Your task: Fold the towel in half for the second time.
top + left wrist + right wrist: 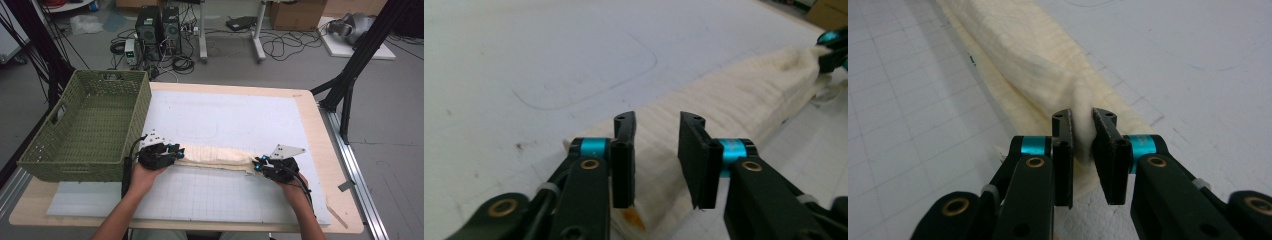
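Observation:
A cream knitted cloth (215,159) lies folded into a long narrow strip across the white mat (225,112). My left gripper (176,151) sits at the strip's left end. In the left gripper view its jaws (656,120) stand apart, open, over the cloth (734,95), which has an orange stain near its edge. My right gripper (259,165) is at the strip's right end. In the right gripper view its jaws (1083,116) stand close together, with a raised ridge of the cloth (1018,45) pinched between the pads.
A green woven basket (75,167) stands at the table's left, close beside my left hand. The mat has a printed grid on its near half. The table's wooden edge (325,150) runs along the right. Computers and cables lie on the floor beyond.

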Demonstrator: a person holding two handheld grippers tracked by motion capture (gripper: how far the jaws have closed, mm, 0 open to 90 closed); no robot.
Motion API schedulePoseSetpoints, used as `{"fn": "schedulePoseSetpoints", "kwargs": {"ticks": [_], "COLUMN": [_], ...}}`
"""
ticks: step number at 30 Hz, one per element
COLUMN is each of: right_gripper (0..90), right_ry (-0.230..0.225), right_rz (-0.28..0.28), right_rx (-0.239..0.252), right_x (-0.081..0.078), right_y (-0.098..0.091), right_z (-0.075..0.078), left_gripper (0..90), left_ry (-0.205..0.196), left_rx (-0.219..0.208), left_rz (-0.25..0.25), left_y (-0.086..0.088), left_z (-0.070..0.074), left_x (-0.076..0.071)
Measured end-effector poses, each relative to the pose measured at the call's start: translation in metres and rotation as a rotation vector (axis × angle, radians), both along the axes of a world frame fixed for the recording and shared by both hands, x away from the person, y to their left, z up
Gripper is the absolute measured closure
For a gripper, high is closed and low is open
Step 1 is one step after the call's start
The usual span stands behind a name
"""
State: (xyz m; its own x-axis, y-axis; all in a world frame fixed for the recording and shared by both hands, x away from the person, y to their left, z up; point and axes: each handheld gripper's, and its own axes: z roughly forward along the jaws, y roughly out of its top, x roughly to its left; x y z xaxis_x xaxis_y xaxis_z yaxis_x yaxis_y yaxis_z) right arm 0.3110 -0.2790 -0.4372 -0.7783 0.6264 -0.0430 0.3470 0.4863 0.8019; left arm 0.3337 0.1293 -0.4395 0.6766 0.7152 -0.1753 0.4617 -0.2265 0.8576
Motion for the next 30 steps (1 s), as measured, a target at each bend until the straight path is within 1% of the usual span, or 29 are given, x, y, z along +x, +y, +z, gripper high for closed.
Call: {"fn": "schedulePoseSetpoints", "kwargs": {"ticks": [1, 3, 4, 5, 8, 10, 11, 13, 14, 15, 17, 18, 19, 20, 21, 22, 26, 27, 30], "right_gripper": [74.1, 67.5, 65.4, 63.1, 57.9, 58.1, 58.8, 59.6, 59.9, 60.1, 60.1, 60.2, 60.4, 60.6, 61.4, 61.7, 62.2, 62.2, 62.2], "right_ry": [-0.002, 0.007, 0.004, 0.002, -0.029, -0.053, -0.062, -0.063, -0.062, -0.047, 0.004, 0.014, 0.039, 0.049, 0.071, 0.067, 0.077, 0.078, 0.086], "right_rz": [0.0, -0.011, -0.023, -0.031, -0.067, -0.083, -0.086, -0.077, -0.072, -0.072, -0.074, -0.074, -0.074, -0.074, -0.077, -0.076, -0.093, -0.101, -0.11], "right_rx": [0.003, 0.023, 0.037, 0.059, 0.143, 0.22, 0.237, 0.235, 0.222, 0.198, 0.148, 0.131, 0.107, 0.096, 0.085, 0.082, 0.053, 0.04, 0.031], "right_x": [-0.001, -0.003, -0.004, -0.005, -0.009, -0.012, -0.013, -0.013, -0.012, -0.011, -0.006, -0.004, -0.001, 0.001, 0.002, 0.003, 0.002, 0.001, 0.0], "right_y": [-0.001, -0.005, -0.007, -0.01, -0.017, -0.018, -0.015, -0.002, 0.005, 0.014, 0.027, 0.031, 0.034, 0.036, 0.036, 0.036, 0.027, 0.023, 0.012], "right_z": [0.001, 0.003, 0.005, 0.009, 0.023, 0.034, 0.041, 0.045, 0.044, 0.039, 0.025, 0.019, 0.012, 0.008, 0.005, 0.003, -0.001, -0.003, -0.006], "left_gripper": [71.8, 74.5, 75.2, 75.3, 75.6, 75.6, 75.6, 75.8, 75.8, 75.8, 75.8, 75.8, 75.8, 75.8, 75.8, 75.8, 75.8, 75.8, 75.7], "left_ry": [0.016, 0.032, 0.039, 0.042, 0.042, 0.046, 0.047, 0.046, 0.047, 0.046, 0.047, 0.048, 0.048, 0.048, 0.049, 0.049, 0.049, 0.05, 0.049], "left_rx": [0.016, 0.036, 0.047, 0.053, 0.061, 0.072, 0.075, 0.075, 0.075, 0.074, 0.068, 0.067, 0.067, 0.071, 0.07, 0.069, 0.069, 0.07, 0.068], "left_rz": [-0.003, 0.004, 0.003, 0.002, 0.001, 0.0, 0.0, 0.001, 0.001, 0.001, 0.005, 0.005, 0.006, 0.002, 0.003, 0.002, 0.003, 0.002, -0.003], "left_y": [-0.001, -0.002, -0.002, -0.003, -0.003, -0.004, -0.004, -0.004, -0.004, -0.004, -0.004, -0.004, -0.004, -0.003, -0.003, -0.003, -0.003, -0.003, -0.003], "left_z": [-0.003, -0.007, -0.008, -0.009, -0.01, -0.011, -0.011, -0.011, -0.011, -0.011, -0.012, -0.012, -0.012, -0.012, -0.012, -0.012, -0.012, -0.012, -0.012], "left_x": [0.001, 0.001, 0.002, 0.002, 0.002, 0.002, 0.002, 0.002, 0.002, 0.001, 0.001, 0.001, 0.0, 0.0, 0.0, 0.0, 0.0, 0.0, 0.0]}}
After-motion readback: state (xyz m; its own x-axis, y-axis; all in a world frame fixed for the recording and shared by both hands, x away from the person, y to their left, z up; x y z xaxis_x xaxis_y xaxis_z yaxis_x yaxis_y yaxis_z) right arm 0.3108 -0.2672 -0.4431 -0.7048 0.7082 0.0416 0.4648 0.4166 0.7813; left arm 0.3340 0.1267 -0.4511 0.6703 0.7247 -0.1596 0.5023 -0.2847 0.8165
